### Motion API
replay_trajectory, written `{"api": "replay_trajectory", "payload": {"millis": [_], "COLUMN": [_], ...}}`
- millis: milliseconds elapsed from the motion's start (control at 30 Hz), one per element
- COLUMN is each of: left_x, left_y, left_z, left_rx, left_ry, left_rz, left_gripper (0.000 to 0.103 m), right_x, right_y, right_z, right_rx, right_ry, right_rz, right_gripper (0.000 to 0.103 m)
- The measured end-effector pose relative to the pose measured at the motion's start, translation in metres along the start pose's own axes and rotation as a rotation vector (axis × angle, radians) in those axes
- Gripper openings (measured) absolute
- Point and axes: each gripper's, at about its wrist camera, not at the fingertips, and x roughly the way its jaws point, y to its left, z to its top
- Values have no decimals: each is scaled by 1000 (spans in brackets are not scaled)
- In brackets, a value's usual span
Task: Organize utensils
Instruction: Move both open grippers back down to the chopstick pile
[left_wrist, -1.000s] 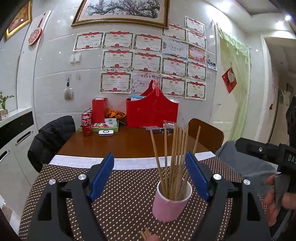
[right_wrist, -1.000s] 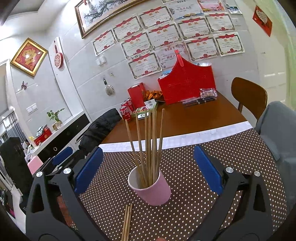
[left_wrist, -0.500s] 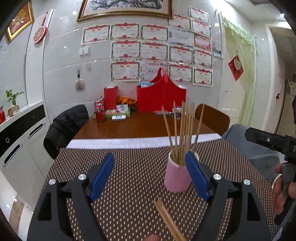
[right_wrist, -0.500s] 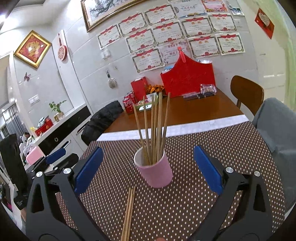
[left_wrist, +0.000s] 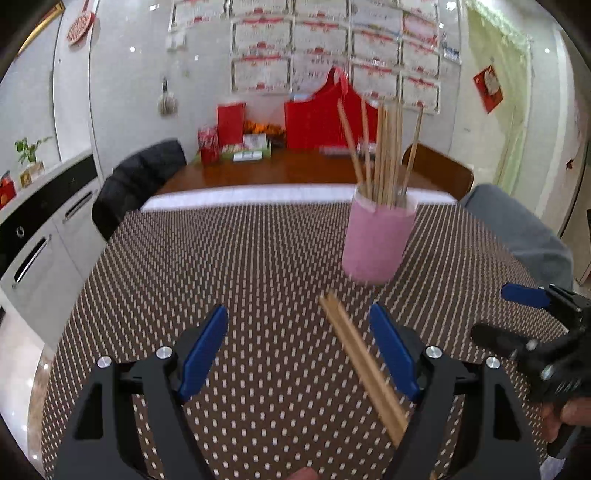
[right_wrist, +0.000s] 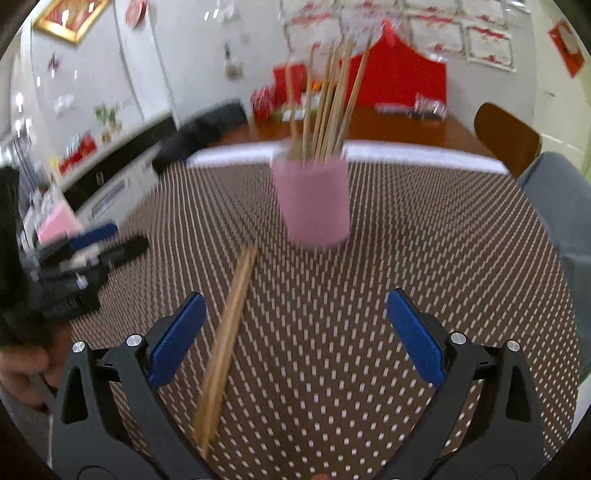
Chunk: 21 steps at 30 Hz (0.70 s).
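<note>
A pink cup (left_wrist: 376, 240) holding several wooden chopsticks (left_wrist: 384, 147) stands on the brown dotted tablecloth (left_wrist: 258, 277). A loose pair of chopsticks (left_wrist: 362, 365) lies flat on the cloth in front of it. My left gripper (left_wrist: 299, 350) is open and empty, low over the cloth; the pair lies close to its right finger. The right wrist view shows the cup (right_wrist: 314, 203) and the loose pair (right_wrist: 229, 325) near the left finger of my open, empty right gripper (right_wrist: 295, 336). Each gripper shows at the edge of the other's view.
A wooden table (left_wrist: 295, 170) behind the cloth carries a red bag (left_wrist: 325, 118), a red box and cans. A black chair (left_wrist: 136, 181) stands at the left, a brown chair (left_wrist: 439, 173) and a grey cushion (left_wrist: 517, 229) at the right.
Both grippers have pulled back and tilted down toward the cloth. The cup now sits farther ahead, and the loose pair of chopsticks has come fully into both views.
</note>
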Motion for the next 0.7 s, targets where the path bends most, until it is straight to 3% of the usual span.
{"api": "replay_trajectory", "payload": {"millis": [200, 433, 700], "left_x": [23, 53, 57], "left_y": [-7, -31, -34], "left_z": [-31, -52, -54], "left_rx": [26, 101, 82], "left_ry": [116, 219, 231], "left_rz": [-1, -2, -30], "left_gripper": [78, 78, 78], "right_x": [38, 40, 35], "right_y": [11, -7, -10], "right_z": [-25, -35, -39], "right_rx": [-88, -47, -53], "right_ry": [117, 133, 143], "right_rz": [-44, -49, -43], "right_gripper": [97, 97, 97]}}
